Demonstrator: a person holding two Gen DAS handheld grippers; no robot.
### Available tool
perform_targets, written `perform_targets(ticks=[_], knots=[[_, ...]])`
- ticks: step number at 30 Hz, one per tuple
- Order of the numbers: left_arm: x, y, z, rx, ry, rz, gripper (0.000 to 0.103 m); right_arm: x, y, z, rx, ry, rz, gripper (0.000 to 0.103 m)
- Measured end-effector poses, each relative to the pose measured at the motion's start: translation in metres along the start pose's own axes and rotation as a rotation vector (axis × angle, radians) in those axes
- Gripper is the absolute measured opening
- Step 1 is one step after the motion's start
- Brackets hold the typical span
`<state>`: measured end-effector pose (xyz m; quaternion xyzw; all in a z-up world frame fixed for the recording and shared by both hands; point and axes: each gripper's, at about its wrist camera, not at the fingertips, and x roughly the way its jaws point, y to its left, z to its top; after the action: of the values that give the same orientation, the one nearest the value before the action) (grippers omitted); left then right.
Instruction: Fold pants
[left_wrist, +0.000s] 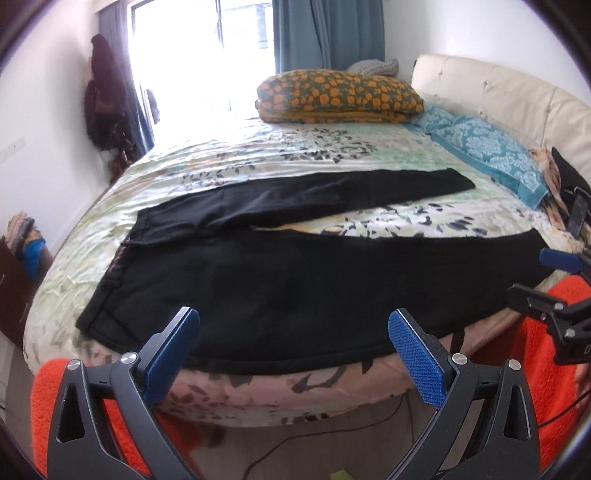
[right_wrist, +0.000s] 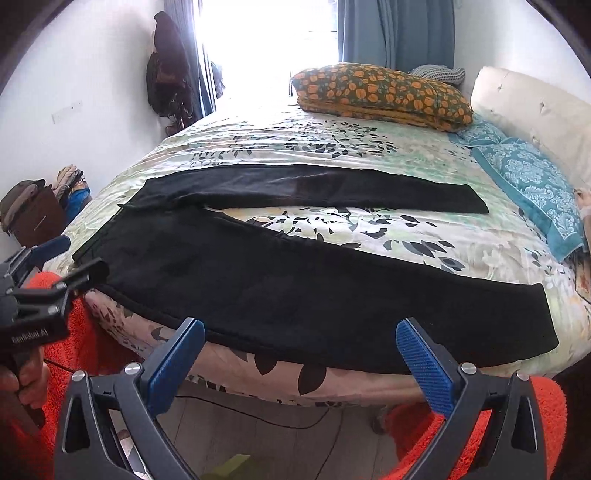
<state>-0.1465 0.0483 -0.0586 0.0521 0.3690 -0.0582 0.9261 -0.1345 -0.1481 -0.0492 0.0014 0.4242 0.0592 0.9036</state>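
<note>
Black pants (left_wrist: 295, 280) lie flat on the bed with the waistband at the left and the two legs spread apart toward the right. The near leg (right_wrist: 332, 314) runs along the bed's front edge; the far leg (right_wrist: 332, 192) lies further back. My left gripper (left_wrist: 293, 319) is open, just in front of the near leg's lower edge toward the waist end, holding nothing. Further right along the same leg, my right gripper (right_wrist: 300, 326) is also open and empty. Each gripper shows at the side of the other's view: the right gripper (left_wrist: 546, 280) and the left gripper (right_wrist: 55, 258).
The bed (left_wrist: 258, 155) has a floral sheet. An orange-patterned pillow (left_wrist: 340, 96), a teal pillow (left_wrist: 487, 151) and a cream headboard (left_wrist: 498, 85) are at the far right. A phone (left_wrist: 578, 218) rests at the right edge. Orange fleece (right_wrist: 517, 424) and a hand (right_wrist: 26, 373) are close below.
</note>
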Motion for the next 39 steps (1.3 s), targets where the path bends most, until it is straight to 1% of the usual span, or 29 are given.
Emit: perform_targets(ticks=[2, 6, 8, 17, 23, 39], knots=[[-0.001, -0.002, -0.001, 0.000, -0.003, -0.006, 0.102, 0.000, 0.001, 0.000, -0.005, -0.005, 0.001, 0.103], [-0.010, -0.003, 0.006, -0.003, -0.059, 0.004, 0.102, -0.002, 0.002, 0.000, -0.015, -0.018, -0.001, 0.103], [-0.012, -0.002, 0.006, -0.005, -0.069, 0.012, 0.102, -0.002, 0.003, 0.000, -0.019, -0.022, -0.002, 0.103], [-0.011, -0.002, 0.003, 0.001, -0.059, 0.058, 0.102, 0.002, 0.003, -0.002, -0.019, -0.004, 0.000, 0.103], [-0.011, 0.001, 0.004, -0.008, -0.054, 0.058, 0.102, 0.004, 0.003, -0.003, -0.025, 0.002, -0.001, 0.103], [-0.003, 0.005, 0.002, -0.031, -0.010, 0.056, 0.102, 0.008, 0.003, -0.004, -0.029, 0.018, 0.001, 0.103]])
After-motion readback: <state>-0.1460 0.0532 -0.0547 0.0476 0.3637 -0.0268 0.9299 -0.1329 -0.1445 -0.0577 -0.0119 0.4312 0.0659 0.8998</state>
